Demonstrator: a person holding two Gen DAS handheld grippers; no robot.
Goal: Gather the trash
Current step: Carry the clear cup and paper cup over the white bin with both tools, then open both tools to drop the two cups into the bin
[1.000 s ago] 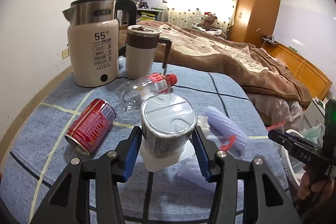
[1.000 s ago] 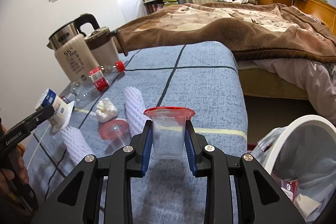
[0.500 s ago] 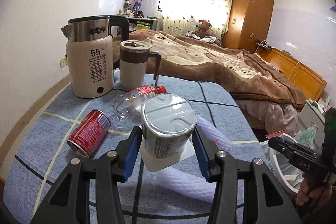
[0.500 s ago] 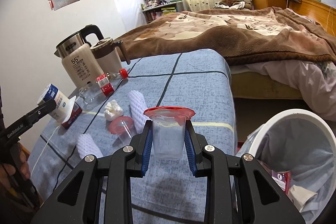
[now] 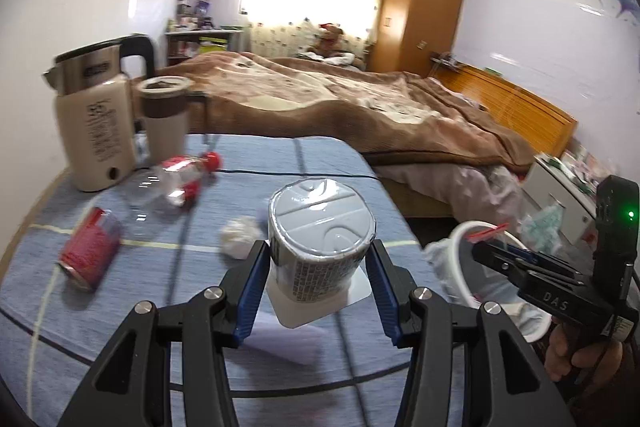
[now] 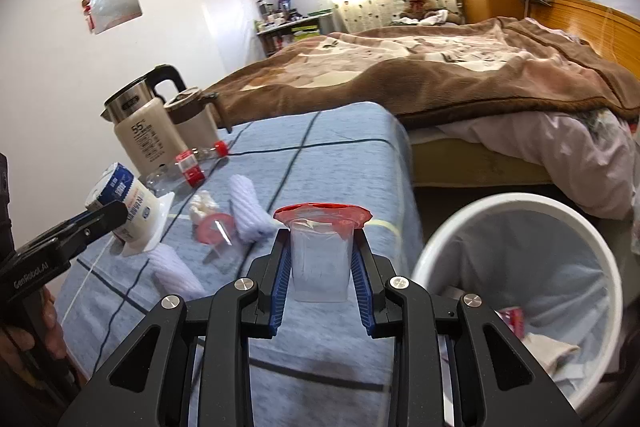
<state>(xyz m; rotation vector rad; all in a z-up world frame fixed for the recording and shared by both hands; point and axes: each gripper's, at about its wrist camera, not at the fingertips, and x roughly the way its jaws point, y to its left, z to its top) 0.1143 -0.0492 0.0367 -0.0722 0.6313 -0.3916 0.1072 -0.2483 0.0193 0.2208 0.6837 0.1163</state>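
Both hands have swung off toward the bin side in the last second: in the left wrist view the kettle (image 5: 94,123) and mug (image 5: 165,119) have slid left and the white trash bin (image 5: 460,267) has come into frame, while in the right wrist view the bin (image 6: 520,291) has grown to fill the lower right corner. That reads as the carry leg, with the drop judged to be next

The left gripper (image 5: 316,283) has its jaws clenched on the yogurt cup (image 5: 320,239), lifted clear above the blue checked surface (image 5: 312,163) and tipped so its foil base faces the camera. The right gripper (image 6: 320,275) grips the clear jelly cup (image 6: 320,259) with the torn red lid, upright, just beside the bin's rim. Both point downward at a slant

Left behind on the surface: a red can (image 5: 90,251), a plastic bottle (image 5: 172,181), a crumpled tissue (image 5: 240,237), two white foam sleeves (image 6: 250,211) and a red lid (image 6: 214,229)
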